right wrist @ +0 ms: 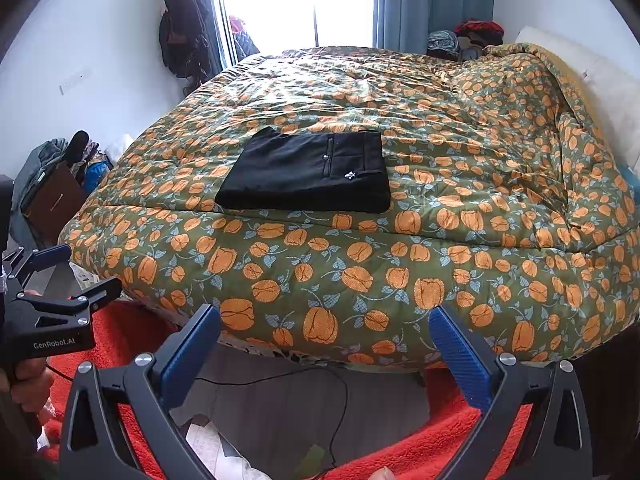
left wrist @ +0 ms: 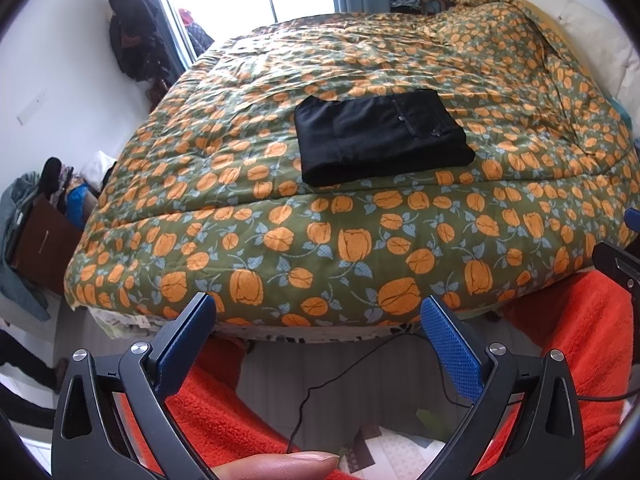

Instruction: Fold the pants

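Black pants (left wrist: 380, 136) (right wrist: 308, 172) lie folded into a neat rectangle on the bed's green quilt with orange flowers (left wrist: 280, 208) (right wrist: 440, 240), near its front edge. A back pocket with a button and a small white logo faces up. My left gripper (left wrist: 318, 316) is open, held low in front of the bed, well short of the pants, nothing between its blue pads. My right gripper (right wrist: 324, 326) is also open and empty, pulled back below the bed's edge. In the right wrist view the left gripper (right wrist: 68, 272) shows at the left edge.
An orange fleecy garment (left wrist: 568, 340) (right wrist: 400, 452) covers the person's legs below the grippers. A black cable (left wrist: 340, 376) trails on the floor. Clutter and a brown box (left wrist: 44, 240) stand left of the bed. Dark clothes (right wrist: 180, 28) hang by the window; pillows (right wrist: 592, 76) sit at the right.
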The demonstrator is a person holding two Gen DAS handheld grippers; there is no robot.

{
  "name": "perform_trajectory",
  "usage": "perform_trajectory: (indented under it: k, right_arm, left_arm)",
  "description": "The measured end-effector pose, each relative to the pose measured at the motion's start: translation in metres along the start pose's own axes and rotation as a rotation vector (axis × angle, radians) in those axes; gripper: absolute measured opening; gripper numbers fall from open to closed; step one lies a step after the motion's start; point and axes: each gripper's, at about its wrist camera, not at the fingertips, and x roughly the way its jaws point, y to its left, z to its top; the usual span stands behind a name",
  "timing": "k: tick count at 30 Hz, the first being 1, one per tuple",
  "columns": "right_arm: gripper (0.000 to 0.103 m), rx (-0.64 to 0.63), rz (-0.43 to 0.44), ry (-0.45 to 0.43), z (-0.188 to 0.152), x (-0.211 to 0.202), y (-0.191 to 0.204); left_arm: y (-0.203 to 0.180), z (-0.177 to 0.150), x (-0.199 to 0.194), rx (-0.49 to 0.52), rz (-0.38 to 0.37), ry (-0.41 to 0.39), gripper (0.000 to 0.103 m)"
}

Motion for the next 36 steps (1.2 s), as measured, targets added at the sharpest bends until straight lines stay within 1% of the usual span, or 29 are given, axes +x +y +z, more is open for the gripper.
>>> perform_trajectory:
  k: [2, 5, 7, 9, 11, 15, 20, 23, 33, 36]
  right_arm:
    - [0.103, 0.000, 0.000, 0.001, 0.000, 0.000, -0.001]
    - [0.103, 0.001, 0.002, 0.005, 0.000, 0.001, -0.002]
    - [0.103, 0.008, 0.003, 0.019, -0.001, 0.004, -0.003]
    - [0.103, 0.023, 0.003, 0.052, -0.001, 0.010, -0.005]
    - [0.103, 0.026, 0.010, 0.073, 0.000, 0.013, -0.005]
    - [0.103, 0.020, 0.006, 0.063, 0.003, 0.012, 0.001]
    - [0.103, 0.011, 0.019, 0.050, 0.010, 0.013, 0.010]
    - [0.103, -0.001, 0.027, 0.054, 0.012, 0.015, 0.014]
    - [0.103, 0.011, 0.026, 0.042, 0.012, 0.012, 0.010]
    - [0.103, 0.018, 0.022, 0.044, 0.011, 0.012, 0.008]
  left_arm:
    - [-0.001, 0.001, 0.000, 0.001, 0.000, 0.000, 0.102]
    - [-0.005, 0.001, 0.005, 0.010, -0.003, 0.024, 0.102]
    - [-0.007, 0.001, 0.007, 0.013, -0.013, 0.039, 0.102]
    - [-0.007, 0.000, 0.008, 0.009, -0.034, 0.056, 0.102]
    - [-0.006, -0.002, 0.010, 0.006, -0.037, 0.061, 0.102]
    - [0.001, -0.001, 0.012, -0.016, -0.033, 0.072, 0.102]
    - [0.012, 0.008, 0.003, -0.041, -0.020, 0.044, 0.102]
    - [0.014, 0.010, 0.001, -0.048, -0.012, 0.040, 0.102]
    - [0.008, 0.009, 0.006, -0.033, -0.016, 0.062, 0.102]
    - [0.007, 0.008, 0.007, -0.035, -0.030, 0.064, 0.102]
